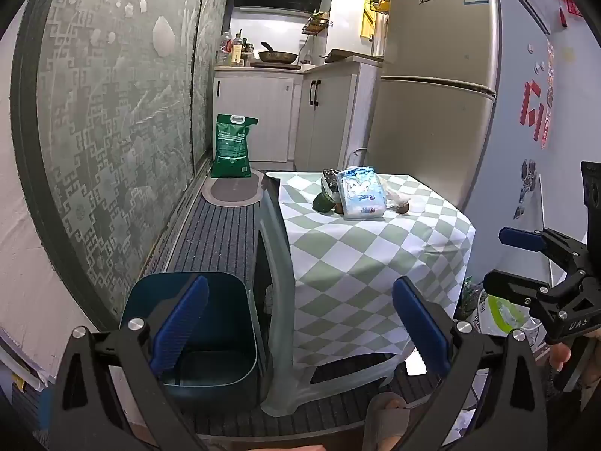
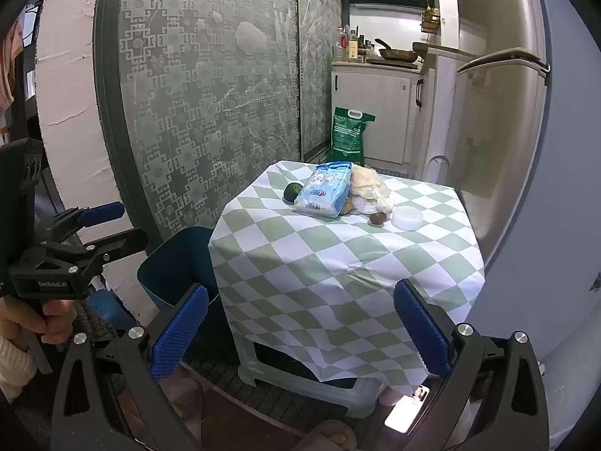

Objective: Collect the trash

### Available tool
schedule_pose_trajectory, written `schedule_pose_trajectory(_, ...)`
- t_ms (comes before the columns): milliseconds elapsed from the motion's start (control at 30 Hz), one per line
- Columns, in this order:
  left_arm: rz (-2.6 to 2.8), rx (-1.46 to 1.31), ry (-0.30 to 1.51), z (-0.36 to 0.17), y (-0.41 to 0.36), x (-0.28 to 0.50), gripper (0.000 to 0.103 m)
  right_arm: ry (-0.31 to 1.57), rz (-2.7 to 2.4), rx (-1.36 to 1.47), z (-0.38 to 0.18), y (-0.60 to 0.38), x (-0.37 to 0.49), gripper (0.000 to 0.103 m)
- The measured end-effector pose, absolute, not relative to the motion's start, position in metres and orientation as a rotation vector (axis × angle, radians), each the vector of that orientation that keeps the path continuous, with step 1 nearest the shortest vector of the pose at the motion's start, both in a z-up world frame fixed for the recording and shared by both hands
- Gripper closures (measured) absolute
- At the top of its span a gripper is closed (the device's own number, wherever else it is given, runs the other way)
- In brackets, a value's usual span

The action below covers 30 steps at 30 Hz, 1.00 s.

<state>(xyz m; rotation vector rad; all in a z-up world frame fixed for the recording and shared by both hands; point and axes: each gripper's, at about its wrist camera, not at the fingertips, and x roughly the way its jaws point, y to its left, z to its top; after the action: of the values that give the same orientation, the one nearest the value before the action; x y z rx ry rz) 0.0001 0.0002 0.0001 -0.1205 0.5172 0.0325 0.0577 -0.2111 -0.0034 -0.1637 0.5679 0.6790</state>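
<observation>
One checked cloth (image 2: 338, 263) covers a stool beside the fridge (image 1: 432, 112).

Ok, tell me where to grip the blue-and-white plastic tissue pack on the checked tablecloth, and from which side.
Grip the blue-and-white plastic tissue pack across its narrow width, probably at the near end. It lies tilted, its far end propped on the other trash, so that end is crowded. Come in from the near table edge with the right gripper, whose jaws are open; the soft wrapper should squash a little.

A home kitchen: fridge (image 1: 432, 86), white cabinets (image 1: 259, 112), pan (image 1: 278, 56) on the counter.
</observation>
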Motion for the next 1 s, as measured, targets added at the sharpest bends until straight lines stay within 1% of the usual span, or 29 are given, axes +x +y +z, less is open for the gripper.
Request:
schedule_pose_trajectory(300, 0.047, -0.103, 0.520, 0.0000, -0.0024, 0.0022, 0.003, 0.562, 0.682, -0.148, -0.0014, -0.2153, 0.0581, 0.003)
schedule_pose_trajectory(367, 0.049, -0.102, 0.519, 0.0070, -0.0040, 0.0037, 0.003, 0.566, 0.682, -0.152, -0.0011, -0.2142, 0.0591, 0.003)
schedule_pose_trajectory(1000, 0.049, -0.107, 0.506, 0.0029, 0.0002, -0.0010, 0.003, 0.562, 0.679, -0.161, 0.0002, -0.2127, 0.0567, 0.003)
